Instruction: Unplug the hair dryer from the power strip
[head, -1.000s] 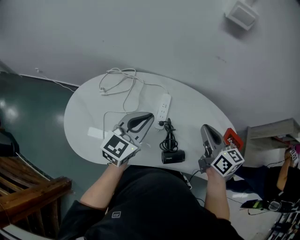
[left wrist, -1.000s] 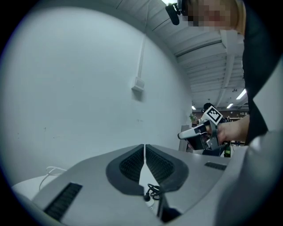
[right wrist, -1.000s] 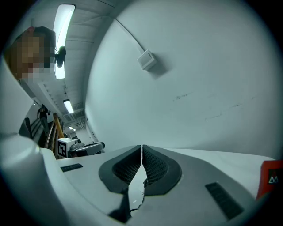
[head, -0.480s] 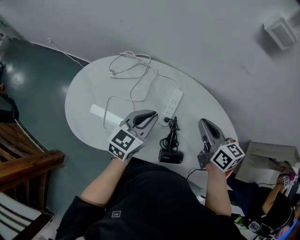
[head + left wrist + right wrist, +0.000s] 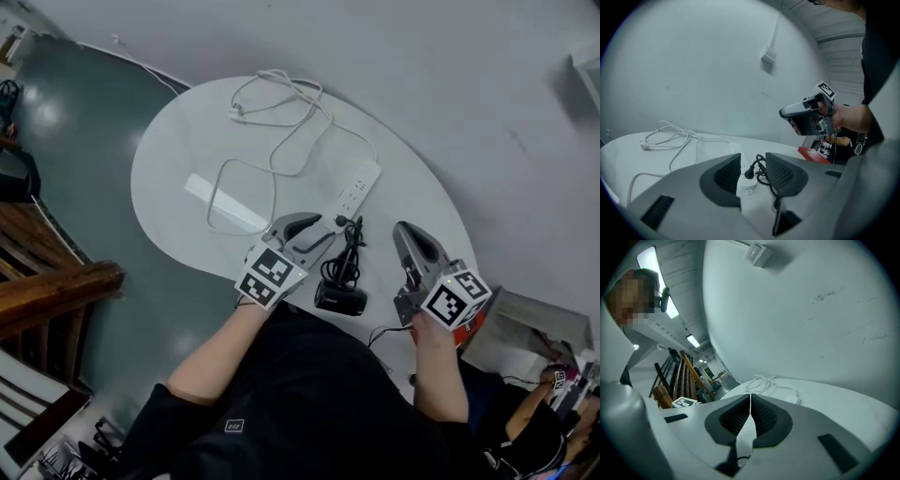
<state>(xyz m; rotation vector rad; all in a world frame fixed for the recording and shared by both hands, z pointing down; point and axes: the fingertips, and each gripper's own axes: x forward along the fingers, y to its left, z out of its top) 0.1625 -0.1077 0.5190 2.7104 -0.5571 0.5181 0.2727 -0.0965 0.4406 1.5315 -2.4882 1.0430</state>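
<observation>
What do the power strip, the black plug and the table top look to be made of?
Power strip: white hard plastic by its look, smooth moulded body with a slight sheen.
Plug: black, matt, probably rubbery or moulded plastic; its cord bends in loose loops.
Table top: white, smooth, faintly glossy; laminate or painted board, cannot tell which.
</observation>
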